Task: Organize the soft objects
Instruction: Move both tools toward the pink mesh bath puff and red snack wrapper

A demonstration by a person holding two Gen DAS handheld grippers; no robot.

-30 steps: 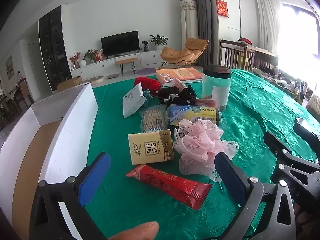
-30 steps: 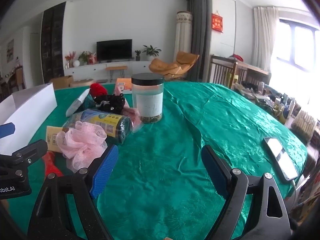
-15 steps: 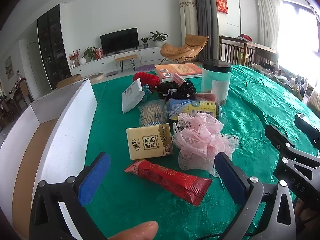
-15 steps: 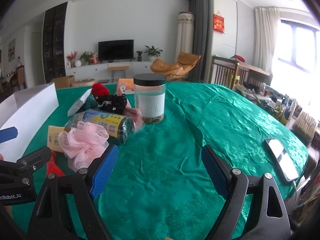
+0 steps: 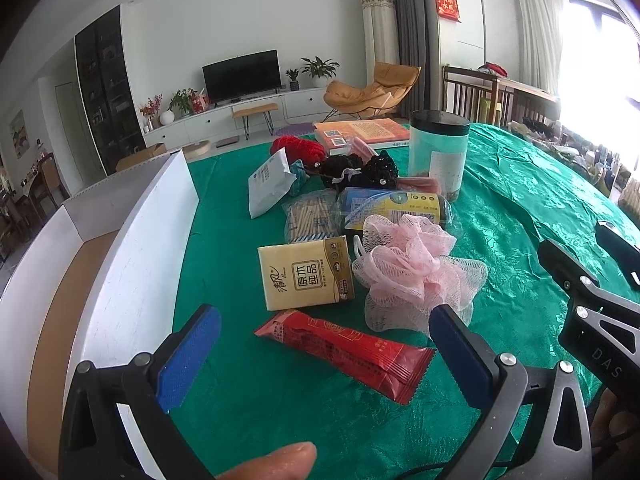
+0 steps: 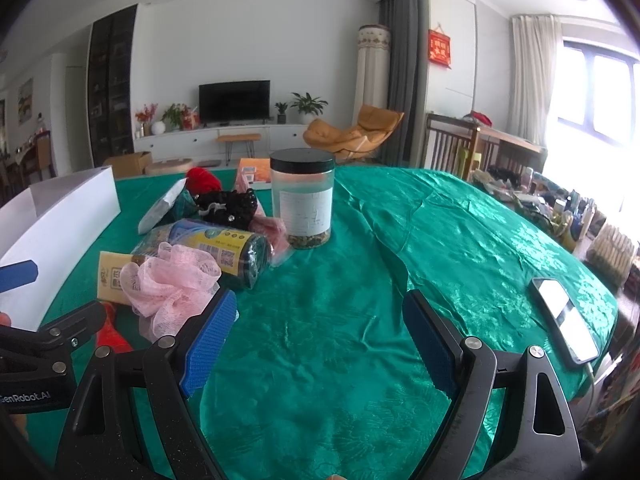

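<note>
So far nothing looks sorted: the white box [image 5: 132,240], at nine o'clock in the left wrist view, shows only its bare brown floor, and every item sits out on the green tabletop [image 5: 520,216].

Moving rightward from the box, the left claw [image 5: 324,348] hovers with its blue pads spread wide and nothing between them. Just past it at twelve o'clock lies a red snack packet [image 5: 344,350], flat on the cloth. Behind that is a yellow tissue pack [image 5: 306,272], and touching the pack's right edge sits the pink mesh bath pouf [image 5: 416,276], the nearest plainly soft thing. Farther back at twelve o'clock the heap runs on: a white pouch [image 5: 266,182], a bag of sticks [image 5: 310,216], a dark roll with a yellow and blue label [image 5: 394,208], black hair scrunchies [image 5: 360,172], a red ball of yarn [image 5: 298,148], and a black-lidded clear jar [image 5: 438,156] standing upright at one o'clock.

The right claw [image 6: 320,344] is likewise released, jaws apart and empty, over bare cloth at the right of the heap; the pouf lies at ten o'clock from it in its own view. A phone [image 6: 564,318] rests near the tabletop's edge at three o'clock, well apart from everything.

My judgement is that the task is at its very start: the pouf, tissues, scrunchies and yarn all wait to be moved, presumably into the box, and the pouf seems the likeliest first pick.
</note>
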